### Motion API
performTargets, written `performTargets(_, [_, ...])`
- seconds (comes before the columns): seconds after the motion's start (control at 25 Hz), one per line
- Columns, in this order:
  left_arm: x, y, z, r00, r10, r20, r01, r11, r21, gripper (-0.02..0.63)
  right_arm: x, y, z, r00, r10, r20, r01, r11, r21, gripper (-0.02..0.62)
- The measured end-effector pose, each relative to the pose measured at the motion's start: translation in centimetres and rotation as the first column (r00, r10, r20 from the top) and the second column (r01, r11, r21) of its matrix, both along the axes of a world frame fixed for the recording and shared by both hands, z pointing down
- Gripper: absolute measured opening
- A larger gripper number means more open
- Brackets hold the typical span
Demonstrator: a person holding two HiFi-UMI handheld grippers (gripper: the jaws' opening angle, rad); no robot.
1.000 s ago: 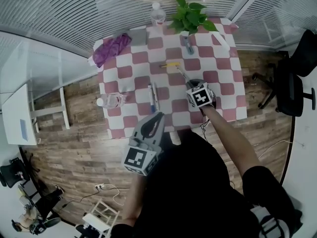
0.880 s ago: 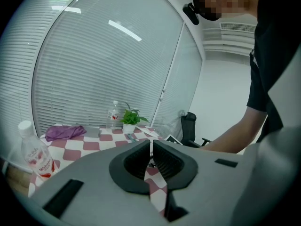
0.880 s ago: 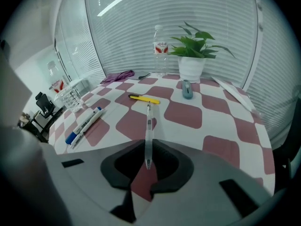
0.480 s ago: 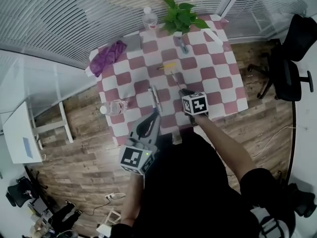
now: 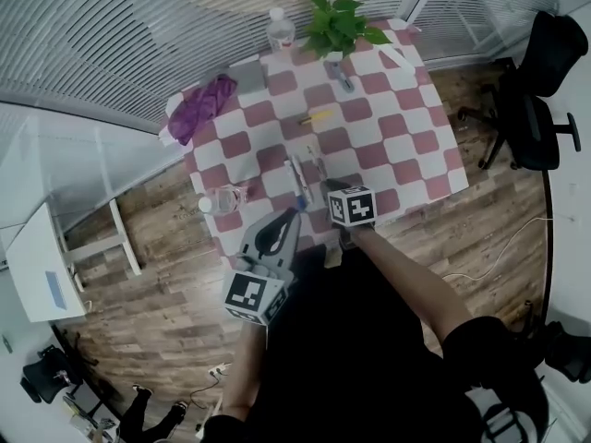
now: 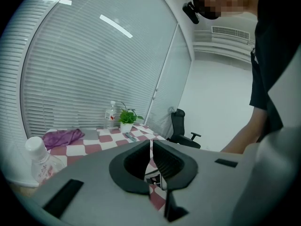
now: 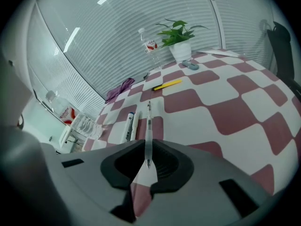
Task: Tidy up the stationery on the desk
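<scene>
A: How are the two grippers being held?

B: The left gripper (image 5: 295, 213) is being held almost level at the near edge of the table (image 5: 406, 146), its body out over the wooden floor (image 5: 138, 275). Its jaws are being kept pressed together, with nothing between them. The right gripper (image 7: 148, 147) is being pointed steeply down over the near part of the table, and a clear pen (image 7: 148, 121) is being pinched between its jaws.

A: Where is that pen being kept?

B: It is being held pointing ahead of the jaws, above the checked cloth and just right of two markers (image 5: 295, 175) that are lying side by side. Whether its far end is touching the cloth cannot be told.

A: How much open room is being left?

B: The right half of the table is being left bare up to its right edge. An office chair (image 5: 540, 72) is standing well apart, beyond that edge.

A: And what is being counted?

B: One clear pen, two markers and one yellow pen (image 5: 317, 116) farther back. Two bottles are being counted, one standing (image 5: 280, 28) at the far edge and one lying (image 5: 222, 198) at the left edge. One plant (image 5: 340, 18) and one purple cloth (image 5: 201, 95) are sitting along the far side.
</scene>
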State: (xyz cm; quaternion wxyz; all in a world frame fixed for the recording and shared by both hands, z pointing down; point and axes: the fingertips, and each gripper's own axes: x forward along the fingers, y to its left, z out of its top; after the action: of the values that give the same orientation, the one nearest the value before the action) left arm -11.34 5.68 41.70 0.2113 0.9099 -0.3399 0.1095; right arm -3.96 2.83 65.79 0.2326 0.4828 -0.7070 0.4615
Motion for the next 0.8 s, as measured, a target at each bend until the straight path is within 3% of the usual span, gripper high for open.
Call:
performTargets(0.32, [-1.7,-0.1,0.0,0.999,0.043,0.022,-0.043,0.999,0.004,0.043,-2.3,1.2,1.0,0.999,0.045,0.003,-0.045,0.999,-0.031,0.063])
performTargets(0.8, [-3.1,0.5,0.3,0.996,0.083,-0.005,-0.083,0.996,0.014,0.043,-2.3,1.0,1.4,0.997,0.047,-0.065,-0.05,0.997,-0.05,0.069])
